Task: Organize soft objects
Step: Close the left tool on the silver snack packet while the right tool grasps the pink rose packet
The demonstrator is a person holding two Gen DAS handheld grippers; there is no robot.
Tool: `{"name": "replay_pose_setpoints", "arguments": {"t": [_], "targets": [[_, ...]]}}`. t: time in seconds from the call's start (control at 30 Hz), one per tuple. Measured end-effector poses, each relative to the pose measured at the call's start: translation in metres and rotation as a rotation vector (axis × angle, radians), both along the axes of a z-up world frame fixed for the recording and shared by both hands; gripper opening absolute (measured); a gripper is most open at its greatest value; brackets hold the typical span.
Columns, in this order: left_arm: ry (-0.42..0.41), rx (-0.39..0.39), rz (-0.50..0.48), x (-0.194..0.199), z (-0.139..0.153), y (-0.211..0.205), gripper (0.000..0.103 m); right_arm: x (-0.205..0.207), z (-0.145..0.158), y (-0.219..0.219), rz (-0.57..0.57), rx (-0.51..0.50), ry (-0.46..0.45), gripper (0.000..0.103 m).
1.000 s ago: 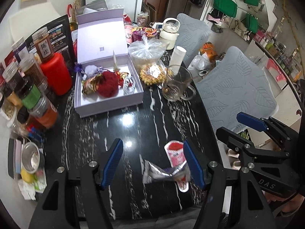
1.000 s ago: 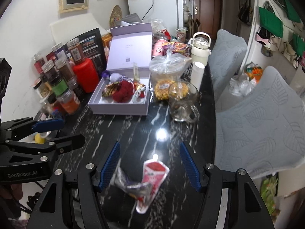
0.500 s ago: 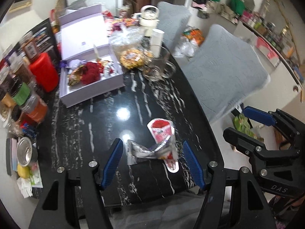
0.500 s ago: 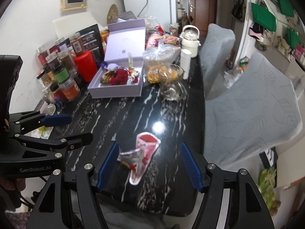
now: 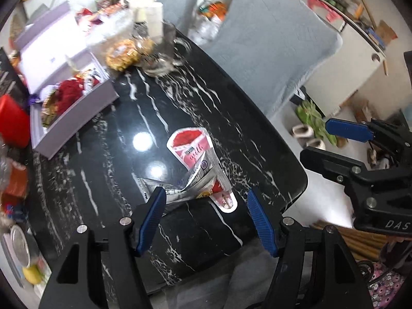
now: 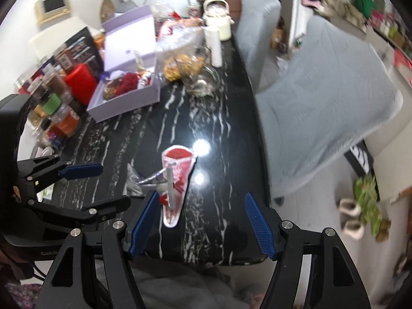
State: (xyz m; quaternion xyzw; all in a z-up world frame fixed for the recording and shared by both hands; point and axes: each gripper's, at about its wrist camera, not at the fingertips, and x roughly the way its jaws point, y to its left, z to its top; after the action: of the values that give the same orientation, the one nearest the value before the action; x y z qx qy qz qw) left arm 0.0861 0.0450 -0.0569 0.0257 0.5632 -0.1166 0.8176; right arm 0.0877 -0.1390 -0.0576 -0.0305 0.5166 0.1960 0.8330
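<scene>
Table (image 5: 108,185): black marbled top filling the middle of both views, cluttered along its upper left, bare in the near half apart from the wrappers
Box (image 5: 77,108): lilac gift box, lid up, upper left of the left view; a red fluffy thing and some wrapped bits already lie inside, so I'd say part of the sorting is done
Pouch (image 5: 191,149): red and white soft packet, flat on the table at frame centre, well apart from the box, not yet picked up
Foil wrapper (image 5: 177,190): crumpled silver piece lying across the pouch's lower end, touching it, also still out
Left gripper (image 5: 204,217): released, nothing pinched; jaws straddle the foil wrapper and pouch tail from above, lower centre
Right gripper (image 6: 200,224): released too, nothing between the pads; its jaws have just been opening, and its left pad sits beside the pouch tail
Left to do: by my reckoning both wrappers need grasping and carrying to the box; that step looks about to start
</scene>
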Motion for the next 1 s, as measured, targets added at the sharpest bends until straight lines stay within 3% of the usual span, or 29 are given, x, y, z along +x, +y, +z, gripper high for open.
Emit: {"name": "replay_pose_setpoints", "arguments": {"t": [0.33,0.53,0.73,0.87,1.0], "targets": [[0.086,0.005,-0.134,0.028,-0.054,0.007,0.065,0.0,-0.043,0.001,-0.145,-0.018,0.137,0.069],[0.096,0.014,-0.249,0.034,-0.077,0.006,0.065,-0.004,-0.057,0.003,-0.202,-0.015,0.183,0.069],[0.07,0.097,-0.362,0.029,-0.095,0.0,0.065,-0.003,-0.064,0.01,-0.179,-0.033,0.203,0.069],[0.081,0.135,-0.354,0.028,-0.109,0.001,0.065,-0.001,-0.067,0.013,-0.166,-0.04,0.206,0.069],[0.123,0.1,-0.267,0.032,-0.119,0.009,0.065,0.002,-0.074,0.015,-0.149,-0.045,0.21,0.069]]}}
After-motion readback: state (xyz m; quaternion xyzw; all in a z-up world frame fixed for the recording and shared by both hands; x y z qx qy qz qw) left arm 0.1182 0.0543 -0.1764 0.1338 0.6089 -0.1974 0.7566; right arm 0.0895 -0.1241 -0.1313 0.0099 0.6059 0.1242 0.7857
